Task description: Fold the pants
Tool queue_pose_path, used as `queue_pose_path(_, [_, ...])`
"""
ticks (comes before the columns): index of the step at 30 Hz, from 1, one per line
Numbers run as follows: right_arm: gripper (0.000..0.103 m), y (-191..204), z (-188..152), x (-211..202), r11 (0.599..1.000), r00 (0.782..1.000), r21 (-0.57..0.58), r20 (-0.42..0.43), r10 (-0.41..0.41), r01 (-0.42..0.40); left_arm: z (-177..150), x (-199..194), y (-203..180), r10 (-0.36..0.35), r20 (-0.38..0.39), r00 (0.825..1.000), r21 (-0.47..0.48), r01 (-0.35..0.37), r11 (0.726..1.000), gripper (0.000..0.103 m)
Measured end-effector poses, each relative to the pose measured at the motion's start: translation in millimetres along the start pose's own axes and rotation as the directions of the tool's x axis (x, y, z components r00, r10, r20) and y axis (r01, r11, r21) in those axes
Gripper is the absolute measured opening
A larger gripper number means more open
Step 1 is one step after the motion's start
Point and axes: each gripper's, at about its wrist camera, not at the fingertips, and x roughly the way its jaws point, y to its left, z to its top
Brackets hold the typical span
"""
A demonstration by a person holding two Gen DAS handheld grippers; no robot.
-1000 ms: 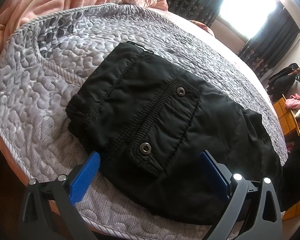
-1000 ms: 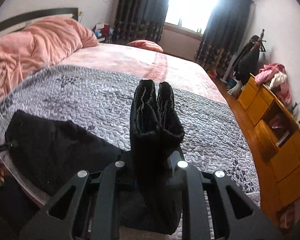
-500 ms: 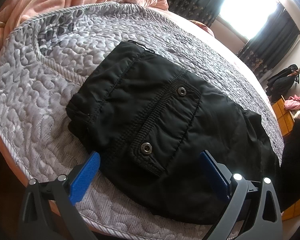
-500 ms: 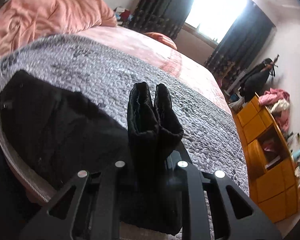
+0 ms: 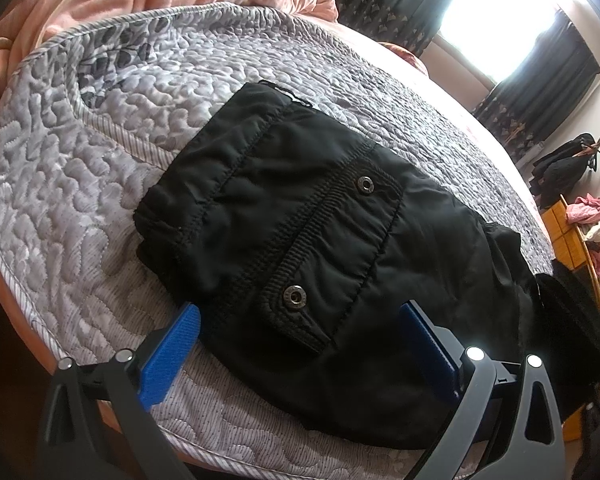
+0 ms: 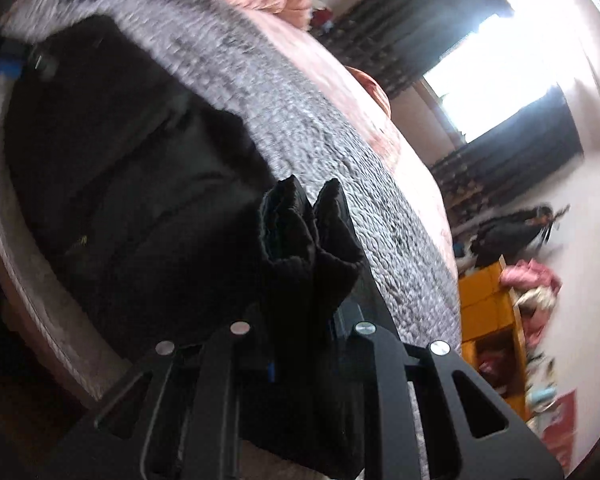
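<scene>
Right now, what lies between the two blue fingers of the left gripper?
In the left wrist view, the black pants fill that gap of the left gripper, lying on the grey quilt.

Pants (image 5: 324,240): matt black cloth, metal snaps (image 5: 295,297); quilt (image 5: 80,184): grey stitched cloth; cabinet (image 6: 488,320): yellow wood.

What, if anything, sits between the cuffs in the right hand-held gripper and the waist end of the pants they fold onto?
Nothing visible does. The right hand-held gripper holds the cuffs raised; the waist end lies flat on the grey quilt. Only the open left hand-held gripper straddles the near edge.
</scene>
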Motion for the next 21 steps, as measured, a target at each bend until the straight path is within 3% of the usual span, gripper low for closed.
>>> queue_pose_path(5, [0.017, 43.3, -3.6, 10.3, 0.988, 0.997, -0.139, 0.01, -0.072, 0.073, -0.3, -0.5, 0.5, -0.004, 0.001, 1.0, -0.004, 0.004, 1.0, 0.099])
queue_pose_path(10, [0.019, 76.2, -12.8, 23.0, 0.97, 0.997, -0.233, 0.004, -0.071, 0.07, -0.2, -0.9, 2.0, -0.006, 0.001, 1.0, -0.005, 0.006, 1.0, 0.099])
queue_pose_path(11, [0.025, 80.1, -13.7, 25.5, 0.968, 0.998, -0.241, 0.001, -0.067, 0.066, -0.1, -1.1, 2.2, -0.007, 0.001, 1.0, -0.005, 0.007, 1.0, 0.099])
queue_pose_path(12, [0.035, 84.0, -15.3, 27.9, 0.968, 0.999, -0.248, -0.005, -0.047, 0.045, -0.1, -1.1, 2.2, -0.007, 0.001, 1.0, -0.005, 0.007, 1.0, 0.099])
queue_pose_path(17, [0.045, 84.4, -16.1, 23.7, 0.97, 0.999, -0.236, -0.017, 0.051, -0.054, -0.2, -1.0, 2.6, -0.012, -0.002, 1.0, -0.005, 0.012, 1.0, 0.099])
queue_pose_path(20, [0.059, 63.5, -9.6, 5.7, 0.969, 0.982, -0.16, -0.001, 0.189, -0.187, 0.2, -0.9, 4.2, -0.018, -0.003, 1.0, -0.008, 0.018, 1.0, 0.099])
queue_pose_path(21, [0.067, 52.8, -8.2, -5.5, 0.958, 0.964, -0.126, 0.026, 0.263, -0.258, 0.0, -1.3, 4.6, -0.021, -0.003, 1.0, -0.01, 0.021, 1.0, 0.099])
